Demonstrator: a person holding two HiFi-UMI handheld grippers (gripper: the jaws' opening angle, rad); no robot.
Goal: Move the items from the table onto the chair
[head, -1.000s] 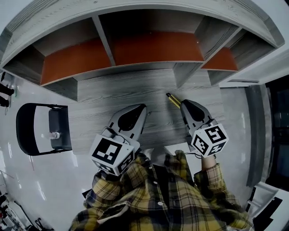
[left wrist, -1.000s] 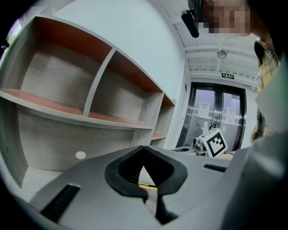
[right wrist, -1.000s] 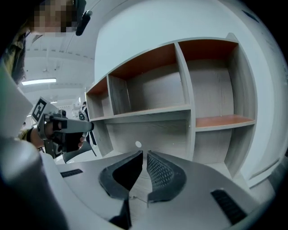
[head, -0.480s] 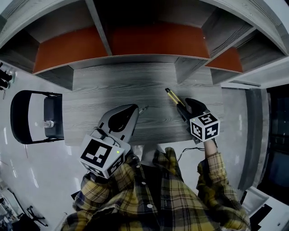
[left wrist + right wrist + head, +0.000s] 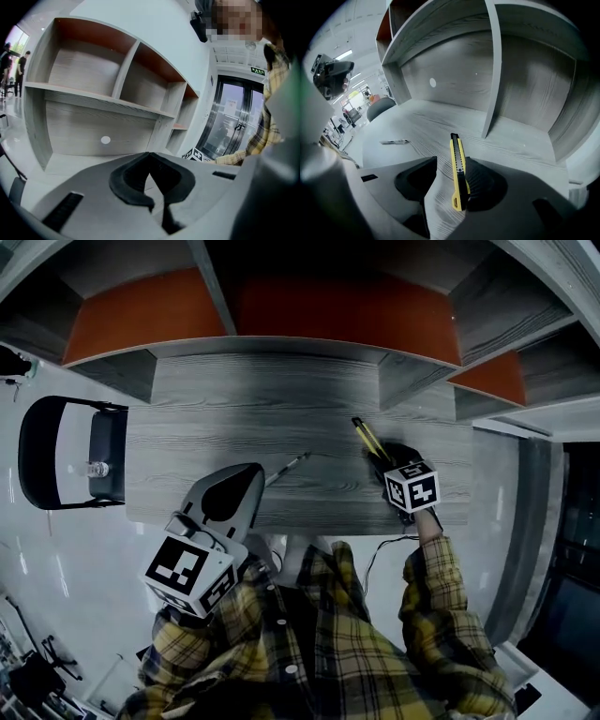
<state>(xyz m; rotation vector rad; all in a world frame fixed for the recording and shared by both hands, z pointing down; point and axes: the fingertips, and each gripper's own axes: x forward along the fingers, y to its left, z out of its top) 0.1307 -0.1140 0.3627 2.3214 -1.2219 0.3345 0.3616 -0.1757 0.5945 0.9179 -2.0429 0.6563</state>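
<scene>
A yellow and black utility knife (image 5: pixel 367 436) (image 5: pixel 457 168) lies on the grey wood table (image 5: pixel 225 418). My right gripper (image 5: pixel 382 454) (image 5: pixel 451 161) is low over it. Its jaws have just been opening and stand wide, with the knife's handle between them, close against the right-hand jaw. A thin pen (image 5: pixel 287 465) (image 5: pixel 394 141) lies at the table's middle. My left gripper (image 5: pixel 253 474) (image 5: pixel 150 154) hovers over the table's near edge just left of the pen, shut and empty. The dark chair (image 5: pixel 56 456) stands left of the table with a small clear object (image 5: pixel 97 468) on its seat.
An open shelf unit (image 5: pixel 309 306) with orange back panels rises along the table's far side, and its upright dividers (image 5: pixel 493 70) stand just beyond the knife. White floor (image 5: pixel 66 568) surrounds the chair. A glass door (image 5: pixel 232 122) shows to the right in the left gripper view.
My right gripper has dropped to the table and its jaws have opened around the knife. The left gripper has sunk a little toward the table's near edge.
</scene>
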